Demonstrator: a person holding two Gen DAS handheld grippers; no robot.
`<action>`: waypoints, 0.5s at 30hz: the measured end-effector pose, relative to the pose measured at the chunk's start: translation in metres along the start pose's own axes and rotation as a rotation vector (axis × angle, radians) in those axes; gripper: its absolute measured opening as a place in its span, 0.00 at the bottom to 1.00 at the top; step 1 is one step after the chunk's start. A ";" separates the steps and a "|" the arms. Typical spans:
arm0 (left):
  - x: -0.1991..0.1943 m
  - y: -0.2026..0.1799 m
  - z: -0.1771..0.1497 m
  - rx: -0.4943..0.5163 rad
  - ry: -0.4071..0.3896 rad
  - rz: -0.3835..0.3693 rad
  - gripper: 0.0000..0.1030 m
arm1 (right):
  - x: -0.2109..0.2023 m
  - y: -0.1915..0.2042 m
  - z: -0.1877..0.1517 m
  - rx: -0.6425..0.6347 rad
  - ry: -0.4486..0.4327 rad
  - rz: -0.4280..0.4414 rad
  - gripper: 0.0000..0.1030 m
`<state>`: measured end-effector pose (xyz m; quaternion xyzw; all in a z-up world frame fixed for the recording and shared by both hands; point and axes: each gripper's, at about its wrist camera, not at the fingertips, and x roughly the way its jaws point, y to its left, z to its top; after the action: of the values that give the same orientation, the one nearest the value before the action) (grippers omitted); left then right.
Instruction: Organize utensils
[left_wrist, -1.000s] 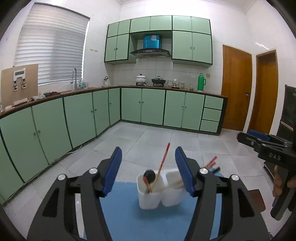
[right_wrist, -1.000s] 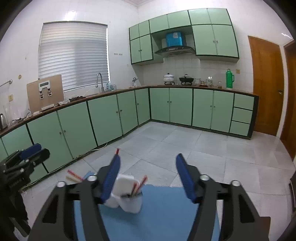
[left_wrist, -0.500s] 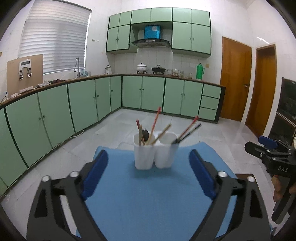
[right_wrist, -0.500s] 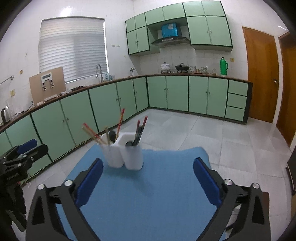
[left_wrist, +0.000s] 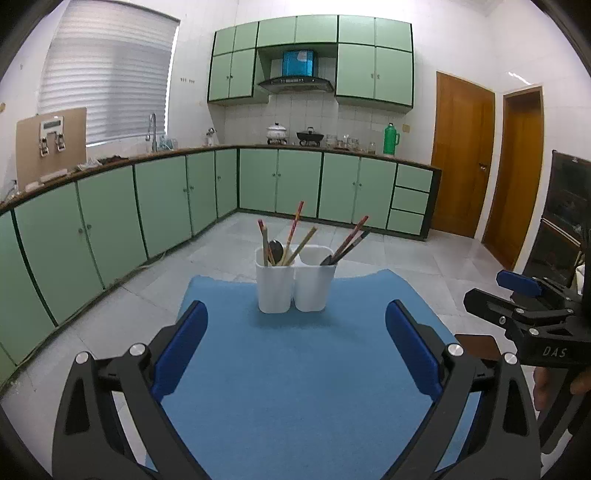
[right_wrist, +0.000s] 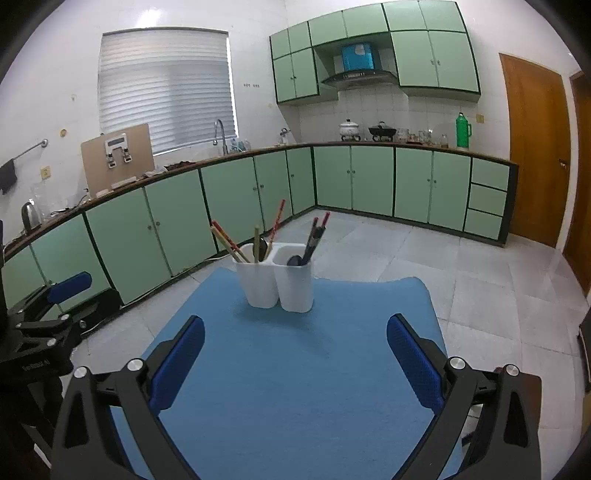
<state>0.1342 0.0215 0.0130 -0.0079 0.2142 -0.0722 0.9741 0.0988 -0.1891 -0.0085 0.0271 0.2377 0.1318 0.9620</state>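
Apparently done: utensils sat sorted in the white holder (left_wrist: 296, 284)
Chopsticks (left_wrist: 295, 232) and spoon (left_wrist: 275, 250) stood in both compartments on blue mat (left_wrist: 295, 369); left hand-held gripper (left_wrist: 295, 345) and right hand-held gripper (right_wrist: 295, 354) were spread, empty, nothing loose visible

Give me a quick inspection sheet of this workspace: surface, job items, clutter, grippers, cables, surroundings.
Surface: blue mat over a table, bare apart from the holder.
Job's things: white two-compartment utensil holder upright at the mat's far end; chopsticks and a dark spoon in its left compartment, darker chopsticks and a dark utensil in the right.
Clutter: nothing seen on the mat.
Grippers: left gripper open, fingers empty, short of the holder; right gripper open, empty, likewise short of it.
Cables: nothing seen on the mat.
Surroundings: green cabinets, counter with pots and a green thermos, wooden doors, tiled floor.
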 end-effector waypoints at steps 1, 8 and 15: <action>-0.003 -0.001 0.001 0.003 -0.005 0.003 0.91 | -0.004 0.002 0.001 -0.001 -0.008 0.004 0.94; -0.021 -0.003 0.010 0.006 -0.035 0.014 0.91 | -0.017 0.011 0.013 -0.014 -0.028 0.012 0.94; -0.029 -0.007 0.015 0.005 -0.054 0.011 0.91 | -0.024 0.017 0.017 -0.021 -0.040 0.010 0.94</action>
<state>0.1138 0.0188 0.0394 -0.0061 0.1875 -0.0673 0.9799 0.0820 -0.1788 0.0199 0.0207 0.2166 0.1383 0.9662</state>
